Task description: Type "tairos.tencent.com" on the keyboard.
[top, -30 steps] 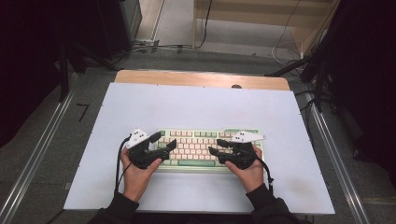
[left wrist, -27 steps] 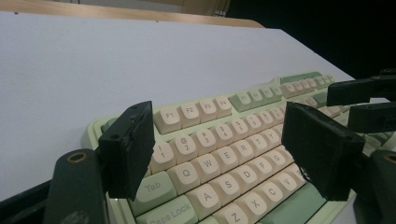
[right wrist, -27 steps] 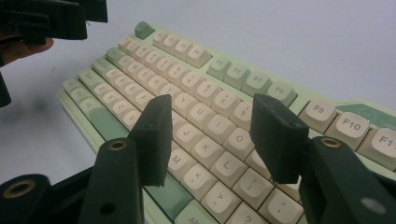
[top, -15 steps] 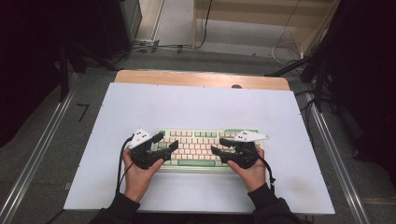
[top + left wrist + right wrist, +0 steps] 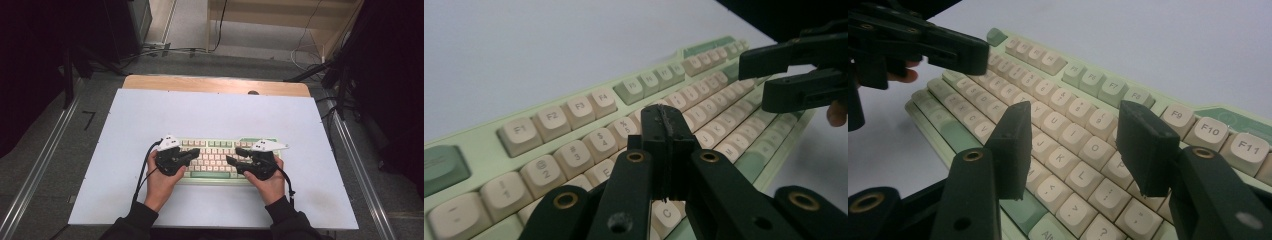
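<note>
A white desk (image 5: 150, 115) on grey floor (image 5: 45, 165) carries a green-and-cream keyboard (image 5: 215, 150); left claw (image 5: 196, 152) clenched empty, right claw (image 5: 234, 156) released.

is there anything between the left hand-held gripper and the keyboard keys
Nothing visible. The left hand-held gripper, jaws just closed together and empty, hangs right over the keyboard keys, with no object between them.

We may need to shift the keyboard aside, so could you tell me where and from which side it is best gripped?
Probably by its short right end: the keyboard lies flat, wide and low, so only a thin edge fits between jaws. Come in level from the right with the right tool, whose jaws stand open; the left tool is shut above the keys.
</note>
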Demonstrator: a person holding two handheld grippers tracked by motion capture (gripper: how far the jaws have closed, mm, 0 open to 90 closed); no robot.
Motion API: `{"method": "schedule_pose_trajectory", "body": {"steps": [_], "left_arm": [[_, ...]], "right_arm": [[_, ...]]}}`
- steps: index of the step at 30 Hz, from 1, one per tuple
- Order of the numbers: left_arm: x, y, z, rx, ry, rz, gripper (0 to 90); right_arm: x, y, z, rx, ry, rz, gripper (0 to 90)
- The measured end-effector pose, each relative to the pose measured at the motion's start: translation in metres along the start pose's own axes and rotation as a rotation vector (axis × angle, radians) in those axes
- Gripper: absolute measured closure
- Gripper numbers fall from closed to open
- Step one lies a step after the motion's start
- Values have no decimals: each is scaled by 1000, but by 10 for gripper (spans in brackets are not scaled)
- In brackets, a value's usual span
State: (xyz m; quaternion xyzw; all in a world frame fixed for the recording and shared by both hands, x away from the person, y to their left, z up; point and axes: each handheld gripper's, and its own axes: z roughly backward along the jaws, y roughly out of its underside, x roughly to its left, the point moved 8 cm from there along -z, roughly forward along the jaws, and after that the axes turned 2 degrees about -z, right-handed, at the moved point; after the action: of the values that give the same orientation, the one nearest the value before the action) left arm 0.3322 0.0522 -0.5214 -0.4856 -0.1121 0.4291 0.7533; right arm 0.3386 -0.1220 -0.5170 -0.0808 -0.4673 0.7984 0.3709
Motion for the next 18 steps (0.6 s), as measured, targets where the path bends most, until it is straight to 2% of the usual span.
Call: {"method": "schedule_pose_trajectory", "body": {"steps": [6,18], "left_arm": [[-5,-1,-17,49,0,-20,900],[-4,4,-27,87,-35,-39,900]], "right_arm": [[-1,0,0,2,-2,0,467],[0,0,0,1,-4,0,470]]}}
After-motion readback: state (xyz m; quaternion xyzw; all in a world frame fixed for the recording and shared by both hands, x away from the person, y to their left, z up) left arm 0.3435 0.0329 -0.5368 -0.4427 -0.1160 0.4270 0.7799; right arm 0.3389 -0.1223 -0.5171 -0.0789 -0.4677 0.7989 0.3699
